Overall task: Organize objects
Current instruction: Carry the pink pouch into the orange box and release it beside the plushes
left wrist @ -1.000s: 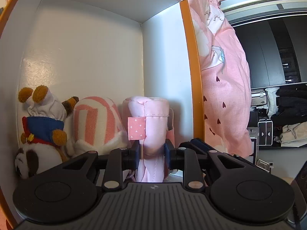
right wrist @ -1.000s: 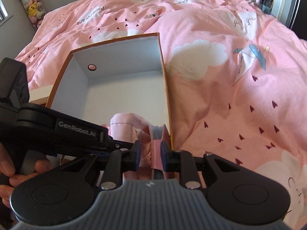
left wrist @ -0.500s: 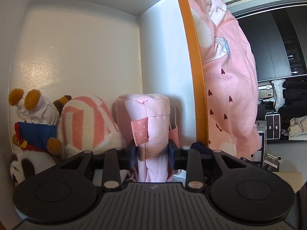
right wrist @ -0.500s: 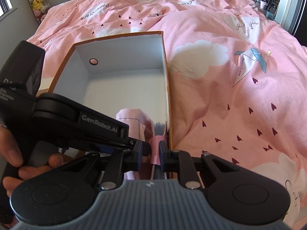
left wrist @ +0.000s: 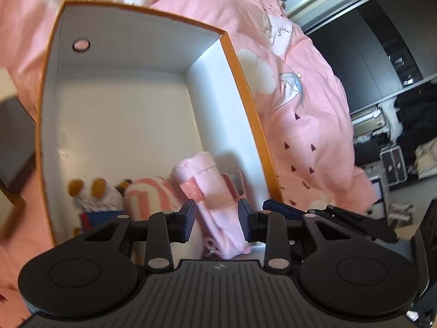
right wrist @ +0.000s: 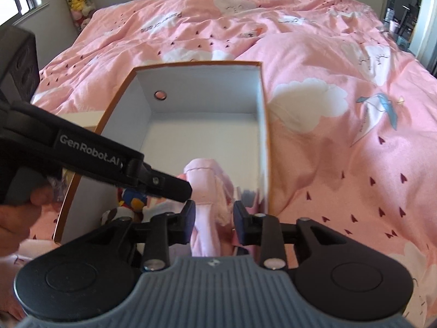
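An orange-rimmed box with white inside [left wrist: 247, 101] [right wrist: 262, 114] lies on the pink bed. At its near end a pink fabric pouch [left wrist: 215, 199] [right wrist: 207, 191] stands against the right wall, beside a pink-and-white striped plush [left wrist: 147, 199] and a small bear plush in blue [left wrist: 95, 199] [right wrist: 133, 202]. My left gripper [left wrist: 216, 220] is open, lifted above the pouch, jaws apart on either side of it without touching. My right gripper [right wrist: 213, 222] is open too, just above the pouch. The left gripper's arm [right wrist: 90, 150] crosses the right wrist view.
The far half of the box floor [left wrist: 123, 125] holds nothing. A pink duvet [right wrist: 341, 150] surrounds the box. A dark wardrobe and clutter [left wrist: 396, 136] stand off the bed to the right. A dark object [left wrist: 13, 142] sits left of the box.
Both grippers have opened and let go of the pink pouch. Both have pulled up and back, so more of the box shows. The pouch stays standing in the box.
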`<control>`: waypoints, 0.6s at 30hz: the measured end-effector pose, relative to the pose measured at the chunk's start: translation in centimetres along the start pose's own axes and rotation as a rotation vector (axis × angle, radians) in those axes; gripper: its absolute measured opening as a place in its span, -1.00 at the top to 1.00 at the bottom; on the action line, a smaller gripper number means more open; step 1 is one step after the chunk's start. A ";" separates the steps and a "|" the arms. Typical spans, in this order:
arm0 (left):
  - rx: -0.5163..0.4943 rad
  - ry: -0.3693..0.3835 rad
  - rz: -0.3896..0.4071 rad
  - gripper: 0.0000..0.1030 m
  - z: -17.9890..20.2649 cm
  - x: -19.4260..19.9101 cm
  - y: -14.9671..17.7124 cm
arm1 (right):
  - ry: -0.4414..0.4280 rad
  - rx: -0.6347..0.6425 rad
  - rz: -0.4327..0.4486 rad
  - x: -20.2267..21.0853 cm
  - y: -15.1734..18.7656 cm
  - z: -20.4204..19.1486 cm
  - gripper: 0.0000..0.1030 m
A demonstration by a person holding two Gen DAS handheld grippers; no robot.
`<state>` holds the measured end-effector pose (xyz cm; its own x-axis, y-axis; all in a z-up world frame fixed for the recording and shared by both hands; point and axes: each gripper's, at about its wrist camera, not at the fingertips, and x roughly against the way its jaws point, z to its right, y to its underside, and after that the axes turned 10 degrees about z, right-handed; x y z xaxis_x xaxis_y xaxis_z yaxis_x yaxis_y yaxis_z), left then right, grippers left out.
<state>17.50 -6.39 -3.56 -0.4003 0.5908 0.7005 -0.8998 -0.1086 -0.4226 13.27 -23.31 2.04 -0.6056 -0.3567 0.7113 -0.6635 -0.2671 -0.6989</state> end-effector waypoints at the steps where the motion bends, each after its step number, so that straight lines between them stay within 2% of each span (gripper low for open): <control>1: -0.047 -0.011 -0.008 0.28 0.2 0.1 0.0 | -0.014 0.011 -0.012 -0.3 0.1 -0.3 0.37; 6: -0.305 -0.038 -0.066 0.28 1.3 0.2 0.5 | -0.036 0.068 -0.056 -1.8 0.7 -1.0 0.35; 8: -0.378 -0.031 -0.074 0.28 1.6 -0.1 0.8 | -0.035 0.078 -0.073 -2.5 0.7 -0.8 0.36; 10: -0.431 -0.017 -0.074 0.28 1.8 -0.5 1.3 | -0.024 0.087 -0.086 -3.1 0.8 -0.6 0.35; 13: -0.496 -0.018 -0.074 0.28 1.9 -1.1 2.2 | -0.030 0.049 -0.094 -3.2 0.8 0.3 0.54; 16: -0.548 -0.052 -0.074 0.28 2.0 -1.4 2.8 | -0.032 -0.026 -0.097 -2.5 0.6 1.4 0.66; 18: -0.578 -0.106 -0.097 0.28 2.1 -1.6 3.0 | -0.029 -0.072 -0.097 -1.9 0.2 2.0 0.67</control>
<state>15.03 -9.36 -4.75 -0.3626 0.4901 0.7927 -0.7046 0.4125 -0.5774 15.17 -24.45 0.40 -0.5246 -0.3584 0.7722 -0.7490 -0.2368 -0.6187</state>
